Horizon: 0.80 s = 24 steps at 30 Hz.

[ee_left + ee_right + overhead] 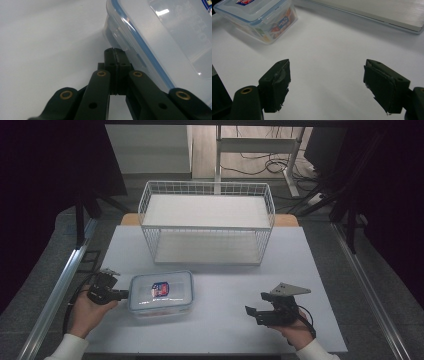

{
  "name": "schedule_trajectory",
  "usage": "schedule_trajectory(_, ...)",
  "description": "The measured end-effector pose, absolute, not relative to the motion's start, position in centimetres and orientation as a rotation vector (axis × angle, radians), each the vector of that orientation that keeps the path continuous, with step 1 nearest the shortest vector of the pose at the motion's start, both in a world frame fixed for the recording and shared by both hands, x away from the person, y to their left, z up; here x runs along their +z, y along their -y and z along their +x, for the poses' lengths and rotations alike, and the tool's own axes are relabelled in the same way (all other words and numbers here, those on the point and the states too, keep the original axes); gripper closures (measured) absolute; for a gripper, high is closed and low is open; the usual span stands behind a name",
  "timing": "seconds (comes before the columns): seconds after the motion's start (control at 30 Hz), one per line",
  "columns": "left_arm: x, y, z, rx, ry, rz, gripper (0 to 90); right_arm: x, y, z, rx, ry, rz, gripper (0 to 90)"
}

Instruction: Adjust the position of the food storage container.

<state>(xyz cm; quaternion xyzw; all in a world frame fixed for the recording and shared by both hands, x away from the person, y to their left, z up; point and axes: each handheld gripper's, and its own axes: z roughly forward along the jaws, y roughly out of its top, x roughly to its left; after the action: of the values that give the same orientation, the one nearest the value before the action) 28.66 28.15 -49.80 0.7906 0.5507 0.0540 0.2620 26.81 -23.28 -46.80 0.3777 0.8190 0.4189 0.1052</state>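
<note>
**Left gripper closed at container's side; right gripper standing wide open**

A clear plastic container (161, 293) with a blue-seamed lid is sitting on the white table (300, 265), toward the near left, in front of the wire basket rack (207, 221). A red and blue label (160, 289) is showing on top of the lid. In the right gripper view the container (259, 17) is lying at the far left, with printed packaging visible through its clear wall.

The left gripper (122, 294) is resting at the container's left side, held by the person's left hand (90, 312). In the left gripper view its jaws are pressing together with no gap between them, and the tips of the left gripper (115, 53) are sitting just beside, possibly touching, the latch flap (118, 37) on the container's side wall. Whether anything thin is pinched between them cannot be told; nothing is showing there.

The right gripper (255, 313) is sitting on the near right of the table, well apart from the container, held by the person's right hand (295, 330). In the right gripper view its jaws are standing wide apart with bare table between them, holding nothing. A grey three-cornered plate (291, 290) is riding on top of it.

The rack is standing at the far middle of the table, both its shelves bare.
</note>
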Motion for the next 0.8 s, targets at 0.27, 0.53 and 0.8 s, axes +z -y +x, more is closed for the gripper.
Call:
schedule_trajectory(0.27, -49.9, -26.0, 29.2, 0.115, -1.434, 2.137, 90.0, -46.8, 23.1, 26.8, 1.232, -2.421, 1.104, 22.2)
schedule_trajectory(0.53, -49.9, -22.7, 30.2, 0.089, -1.363, 2.165, 90.0, -46.8, 23.1, 26.8, 1.235, -2.421, 1.104, 22.1)
schedule_trajectory(0.8, -49.8, -19.8, 30.6, 0.041, -1.299, 2.184, 90.0, -46.8, 23.2, 26.8, 1.245, -2.42, 1.093, 21.9)
